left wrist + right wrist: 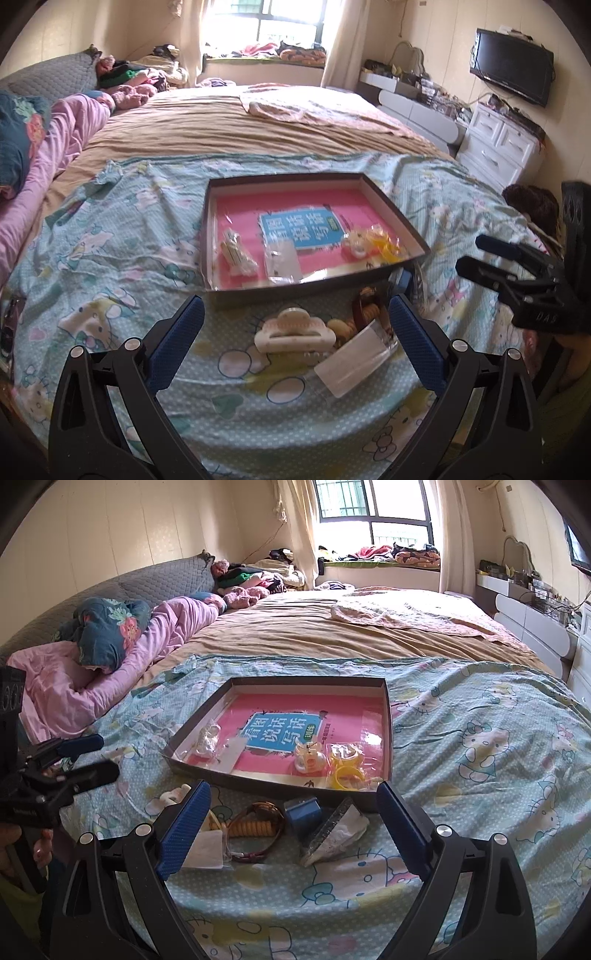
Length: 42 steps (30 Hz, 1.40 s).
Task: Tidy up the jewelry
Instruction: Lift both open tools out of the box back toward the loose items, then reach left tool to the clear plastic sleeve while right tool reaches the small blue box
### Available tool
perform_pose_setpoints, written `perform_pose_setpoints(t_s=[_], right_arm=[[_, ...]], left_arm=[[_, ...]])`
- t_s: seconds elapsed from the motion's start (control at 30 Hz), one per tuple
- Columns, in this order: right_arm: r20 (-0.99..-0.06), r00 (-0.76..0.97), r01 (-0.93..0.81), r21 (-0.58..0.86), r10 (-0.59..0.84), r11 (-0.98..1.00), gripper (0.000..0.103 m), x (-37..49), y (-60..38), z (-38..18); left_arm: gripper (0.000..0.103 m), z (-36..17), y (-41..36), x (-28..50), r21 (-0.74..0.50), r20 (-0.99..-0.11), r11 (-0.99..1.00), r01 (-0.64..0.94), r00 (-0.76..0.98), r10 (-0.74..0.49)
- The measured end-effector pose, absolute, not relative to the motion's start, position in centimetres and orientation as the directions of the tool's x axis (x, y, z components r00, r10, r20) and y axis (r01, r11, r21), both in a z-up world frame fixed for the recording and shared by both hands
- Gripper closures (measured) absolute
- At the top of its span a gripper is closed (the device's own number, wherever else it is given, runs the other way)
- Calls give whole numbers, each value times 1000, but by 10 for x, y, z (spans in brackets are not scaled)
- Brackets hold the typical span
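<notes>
A shallow dark box (399, 216) (388, 738) with a pink book inside lies on the bed. It holds small bagged items, a cream clip (309, 758) and yellow rings (347, 771). In front of it lie a cream hair claw (293, 330), a clear bag (356, 360), brown bracelets (255, 827), a blue box (304, 812) and a glittery packet (334, 834). My left gripper (295, 343) is open, above the hair claw. My right gripper (291, 830) is open, above the bracelets and blue box. Each gripper shows in the other's view, the right gripper (491, 254) and the left gripper (85, 757).
A light-blue cartoon-print sheet (480, 757) covers the near bed, with a tan blanket (240, 129) behind. Pink bedding and pillows (92, 672) lie at the left. White drawers (498, 147) and a wall TV (513, 70) stand at the right.
</notes>
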State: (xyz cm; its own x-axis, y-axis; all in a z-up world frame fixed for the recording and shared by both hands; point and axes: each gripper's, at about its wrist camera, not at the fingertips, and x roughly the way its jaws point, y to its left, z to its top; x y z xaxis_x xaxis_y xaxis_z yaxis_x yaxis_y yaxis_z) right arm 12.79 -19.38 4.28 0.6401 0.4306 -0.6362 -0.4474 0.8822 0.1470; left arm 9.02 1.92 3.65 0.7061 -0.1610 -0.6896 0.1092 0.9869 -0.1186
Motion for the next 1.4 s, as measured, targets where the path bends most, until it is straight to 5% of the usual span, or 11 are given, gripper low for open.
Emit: perform_pose_setpoints(t_s=[0.33, 0.7, 0.93, 1.4], right_arm=[[-671, 606, -466, 137, 428, 874, 20, 132, -194, 29], [-722, 528, -516, 144, 446, 844, 49, 143, -185, 6], [-747, 499, -530, 137, 439, 836, 54, 155, -179, -7], [-798, 458, -566, 77, 391, 821, 63, 179, -158, -33]], left_arm=[[10, -1, -11, 84, -54, -761, 981, 185, 628, -161], [11, -25, -33, 81, -19, -794, 962, 273, 581, -181], [25, -38, -32, 89, -53, -809, 960, 275, 551, -203], [27, -50, -35, 99, -80, -816, 954, 288, 531, -229]])
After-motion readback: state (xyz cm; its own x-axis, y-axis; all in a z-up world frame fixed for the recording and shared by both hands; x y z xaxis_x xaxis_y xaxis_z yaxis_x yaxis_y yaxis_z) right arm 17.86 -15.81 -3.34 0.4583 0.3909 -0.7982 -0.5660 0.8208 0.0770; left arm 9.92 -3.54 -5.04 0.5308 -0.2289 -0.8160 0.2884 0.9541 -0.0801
